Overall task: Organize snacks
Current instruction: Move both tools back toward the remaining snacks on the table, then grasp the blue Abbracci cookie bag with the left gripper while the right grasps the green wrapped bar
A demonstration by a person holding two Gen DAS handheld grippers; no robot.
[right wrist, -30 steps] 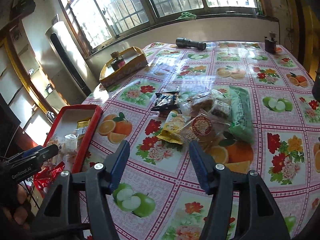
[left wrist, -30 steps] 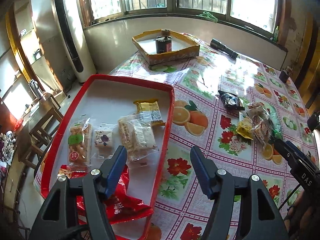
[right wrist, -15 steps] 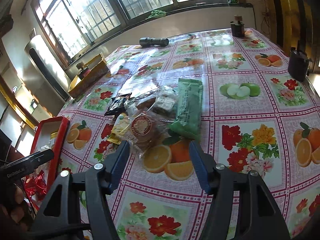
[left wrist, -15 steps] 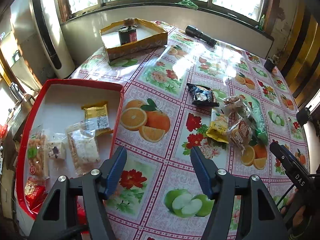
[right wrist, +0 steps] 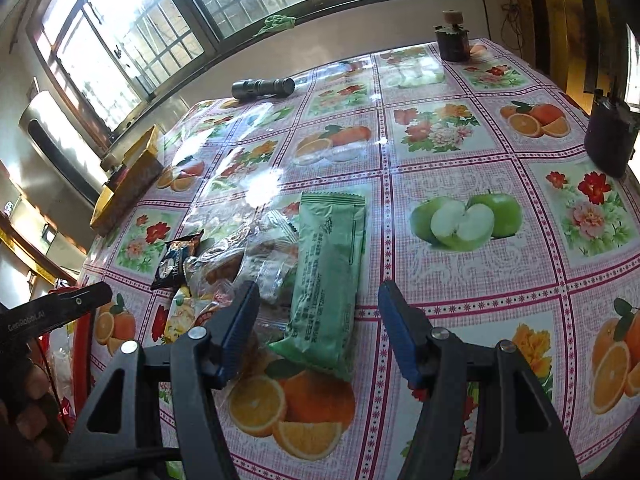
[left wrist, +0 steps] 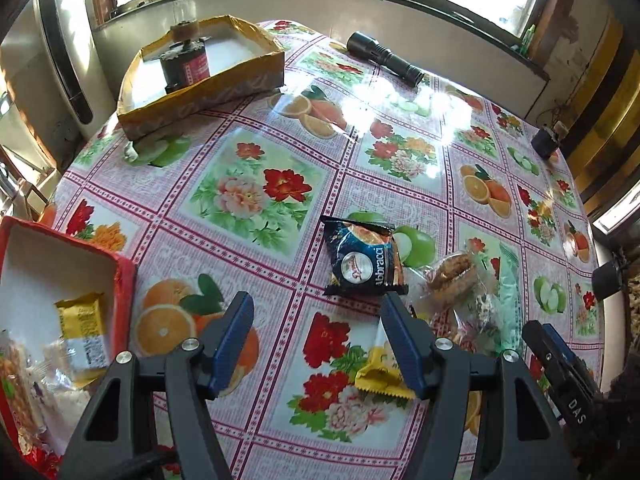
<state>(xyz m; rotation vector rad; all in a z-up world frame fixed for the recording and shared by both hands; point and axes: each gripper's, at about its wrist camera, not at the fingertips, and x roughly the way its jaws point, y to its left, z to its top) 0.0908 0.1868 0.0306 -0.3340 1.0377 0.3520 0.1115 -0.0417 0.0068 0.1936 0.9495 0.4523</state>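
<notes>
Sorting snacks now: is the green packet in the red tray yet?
No. The green packet lies flat on the tablecloth, outside the red tray.

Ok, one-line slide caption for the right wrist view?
Open right tongs poised over green snack packet beside piled snacks on fruit-print tablecloth.

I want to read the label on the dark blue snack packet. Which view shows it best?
The left wrist view: the dark blue snack packet lies face-up, unobstructed, print legible. The right wrist view shows it small, edge-on and partly hidden behind clear wrappers.
</notes>
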